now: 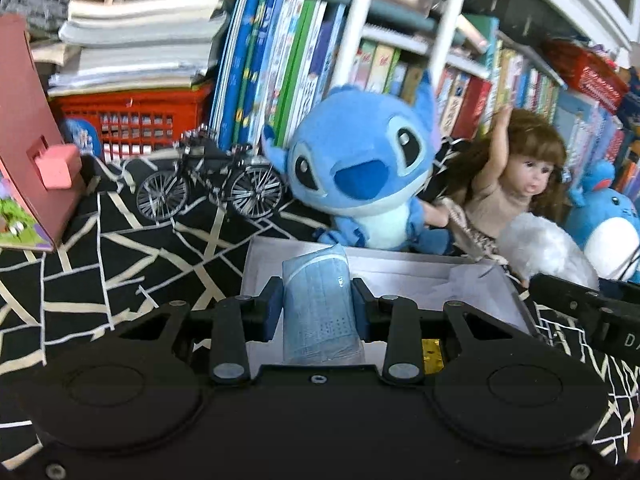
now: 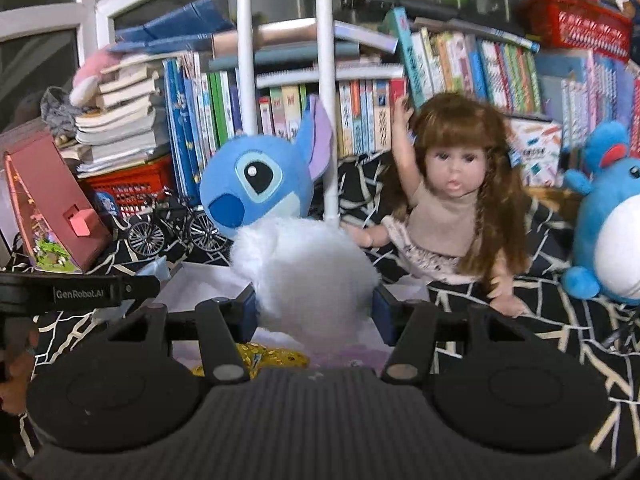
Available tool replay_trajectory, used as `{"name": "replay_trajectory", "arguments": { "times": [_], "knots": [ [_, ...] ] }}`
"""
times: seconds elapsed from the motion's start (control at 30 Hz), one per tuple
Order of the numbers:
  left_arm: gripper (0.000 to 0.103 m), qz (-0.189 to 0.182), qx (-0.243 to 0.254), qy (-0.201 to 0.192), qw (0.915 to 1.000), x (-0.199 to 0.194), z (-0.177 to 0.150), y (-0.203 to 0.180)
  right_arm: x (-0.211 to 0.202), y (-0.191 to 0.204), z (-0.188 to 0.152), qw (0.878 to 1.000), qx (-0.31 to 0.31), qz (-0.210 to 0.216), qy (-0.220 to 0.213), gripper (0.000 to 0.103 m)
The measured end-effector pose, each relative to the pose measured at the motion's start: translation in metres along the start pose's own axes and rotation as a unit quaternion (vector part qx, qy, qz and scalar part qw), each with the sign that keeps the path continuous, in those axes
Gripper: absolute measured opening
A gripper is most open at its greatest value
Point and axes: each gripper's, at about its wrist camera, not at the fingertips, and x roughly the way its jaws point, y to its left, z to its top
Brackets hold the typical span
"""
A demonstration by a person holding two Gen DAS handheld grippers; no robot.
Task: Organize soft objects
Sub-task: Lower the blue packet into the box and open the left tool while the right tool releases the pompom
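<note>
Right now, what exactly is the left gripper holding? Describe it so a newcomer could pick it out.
Start at the big blue plush against the bookshelf; just in front of it lies an open white box. Above that box, the left gripper clamps a pale blue face mask, rolled up. Unlike the fluffy white ball beside it, it is smooth, pleated and blue.

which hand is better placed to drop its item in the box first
Left. Its gripper holds the blue mask directly over the white box; the right gripper's white fluff sits nearer the edge.
</note>
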Motion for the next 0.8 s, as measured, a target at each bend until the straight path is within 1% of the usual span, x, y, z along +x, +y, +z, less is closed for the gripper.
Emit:
{"name": "replay_trajectory", "arguments": {
  "times": [0.17, 0.37, 0.63, 0.73, 0.8],
  "knots": [
    [0.034, 0.006, -0.002, 0.013, 0.9999, 0.02, -0.002, 0.002, 0.027, 0.005, -0.002, 0.999, 0.015, 0.012, 0.03, 0.06],
    [0.035, -0.001, -0.017, 0.033, 0.9993, 0.037, -0.004, 0.007, 0.051, 0.012, -0.008, 0.998, 0.021, 0.014, 0.056, 0.06],
    [0.035, -0.008, -0.03, 0.029, 0.9991, 0.043, -0.003, 0.01, 0.068, 0.012, -0.017, 0.996, 0.023, 0.011, 0.081, 0.06],
    [0.035, -0.015, -0.051, 0.026, 0.9982, 0.043, -0.002, 0.017, 0.071, 0.012, -0.02, 0.996, 0.022, 0.011, 0.086, 0.06],
    [0.035, -0.019, -0.063, 0.033, 0.9972, 0.045, -0.002, 0.022, 0.074, 0.013, -0.022, 0.996, 0.021, 0.014, 0.09, 0.06]
  ]
}}
